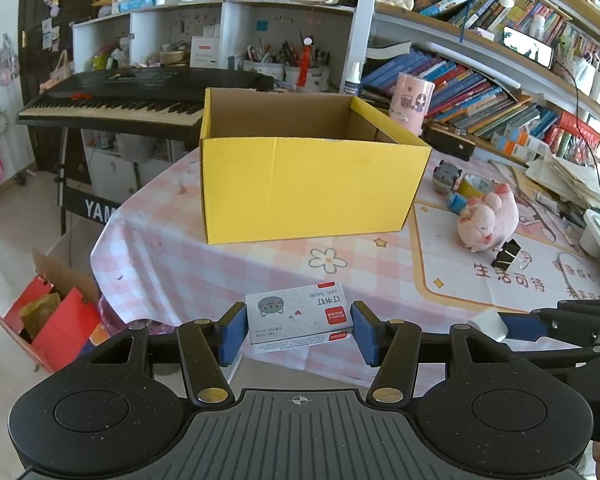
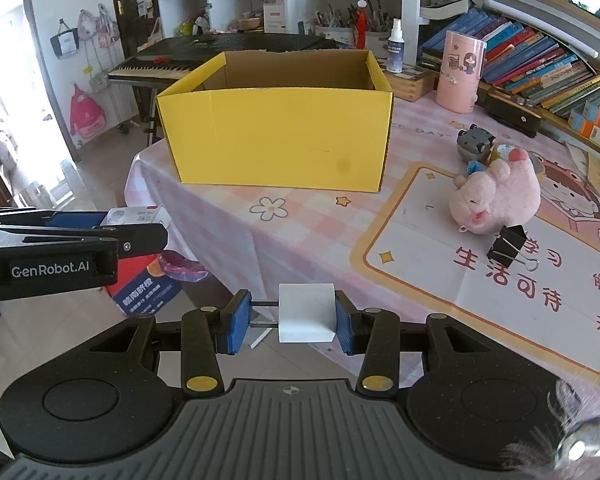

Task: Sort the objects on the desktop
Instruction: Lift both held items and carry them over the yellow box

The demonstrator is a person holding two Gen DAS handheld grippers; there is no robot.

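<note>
Our left tongs (image 1: 299, 330) grip a staple box (image 1: 300, 317) and our right tongs (image 2: 288, 321) seem clamped on a white block (image 2: 306, 312), both held at the worktop's (image 2: 236, 248) near edge. We judge this the carry step: next we lift both over the open yellow box (image 2: 276, 136) ahead and release inside.

Both wrist views low at table edge, facing the open yellow cardboard box (image 1: 316, 184) (image 2: 276, 140), shared, near.

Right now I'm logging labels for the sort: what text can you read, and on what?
"GenRobot.AI": side of the left tongs.
"YAM", cut off: keyboard stand panel.
"订书钉", upside down: staple box.
"生活", partly readable: desk mat.
Book spines, fine print: too small.
</note>
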